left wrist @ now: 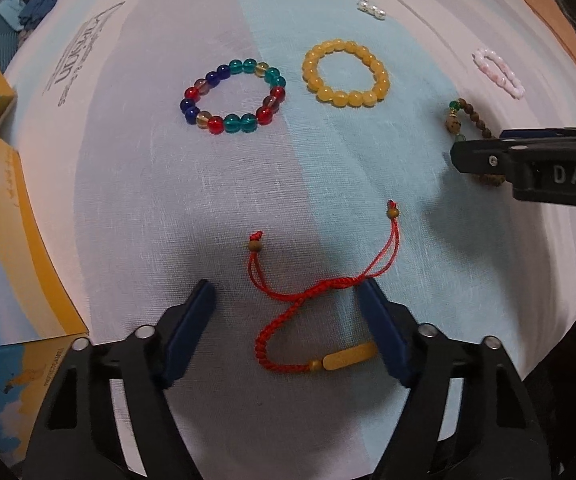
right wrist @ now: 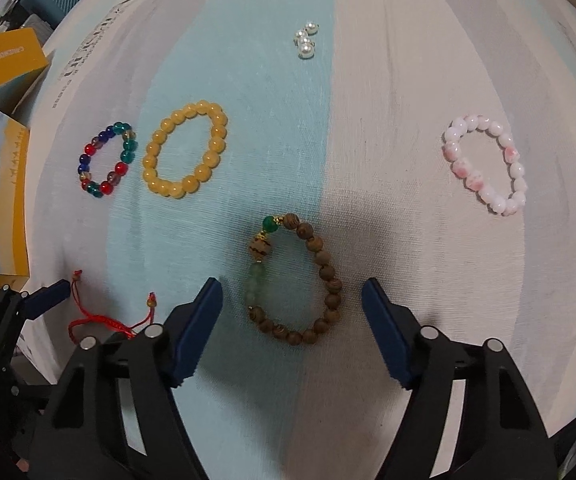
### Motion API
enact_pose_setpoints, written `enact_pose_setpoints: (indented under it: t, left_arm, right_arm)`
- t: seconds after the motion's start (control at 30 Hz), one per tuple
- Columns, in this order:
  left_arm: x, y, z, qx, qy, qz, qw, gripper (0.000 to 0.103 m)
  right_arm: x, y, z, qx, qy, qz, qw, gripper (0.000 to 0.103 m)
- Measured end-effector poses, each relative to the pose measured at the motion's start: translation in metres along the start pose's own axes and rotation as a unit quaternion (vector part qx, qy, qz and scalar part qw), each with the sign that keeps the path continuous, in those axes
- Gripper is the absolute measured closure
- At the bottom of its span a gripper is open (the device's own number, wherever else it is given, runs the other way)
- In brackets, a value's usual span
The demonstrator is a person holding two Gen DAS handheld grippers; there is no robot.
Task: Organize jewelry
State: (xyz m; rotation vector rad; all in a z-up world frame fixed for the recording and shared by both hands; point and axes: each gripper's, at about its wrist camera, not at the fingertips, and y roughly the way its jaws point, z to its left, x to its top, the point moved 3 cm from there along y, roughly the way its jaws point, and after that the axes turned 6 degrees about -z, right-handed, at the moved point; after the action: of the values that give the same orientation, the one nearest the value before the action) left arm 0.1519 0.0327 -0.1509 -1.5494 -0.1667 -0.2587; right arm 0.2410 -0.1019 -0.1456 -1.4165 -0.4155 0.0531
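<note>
Several bracelets lie on a pale striped cloth (left wrist: 168,184). My left gripper (left wrist: 288,292) is open, its blue fingers either side of a red cord bracelet (left wrist: 312,320) with a yellow bar. My right gripper (right wrist: 292,292) is open around a brown wooden bead bracelet (right wrist: 320,280) with green beads. Further out lie a multicolour glass bead bracelet (left wrist: 234,96), a yellow bead bracelet (left wrist: 346,73), a pink-white bead bracelet (right wrist: 488,164) and a small cluster of pearls (right wrist: 306,40). The right gripper shows in the left wrist view (left wrist: 460,154), partly covering the wooden bracelet (left wrist: 470,114).
Blue and yellow cardboard boxes (left wrist: 12,248) stand along the left edge of the cloth. Another yellow box (right wrist: 8,58) sits at the far left. A brown surface (left wrist: 544,4) shows beyond the cloth at the far right. The left gripper shows at the right wrist view's lower left (right wrist: 44,294).
</note>
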Motion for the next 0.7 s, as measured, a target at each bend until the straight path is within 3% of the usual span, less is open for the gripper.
enact_pose_setpoints:
  t: [0.23,0.3,0.47,0.7]
  left_arm:
    - [-0.002,-0.004,0.009,-0.001,0.001,0.002,1.0,0.065]
    - [-0.003,-0.004,0.012,-0.004,0.0,0.002,1.0,0.078]
    - [-0.005,-0.003,0.025,-0.018,-0.002,0.005,0.9998,0.098]
    - [-0.01,-0.01,0.014,-0.023,-0.003,0.003,0.9997,0.1]
  right_arm:
    - [0.001,0.002,-0.002,-0.011,0.001,0.003,1.0,0.052]
    - [-0.001,0.002,-0.004,-0.015,0.003,0.004,1.0,0.061]
    - [-0.006,-0.002,-0.004,-0.024,-0.002,0.005,1.0,0.083]
    - [-0.011,-0.012,0.004,-0.032,-0.008,0.001,0.999,0.089]
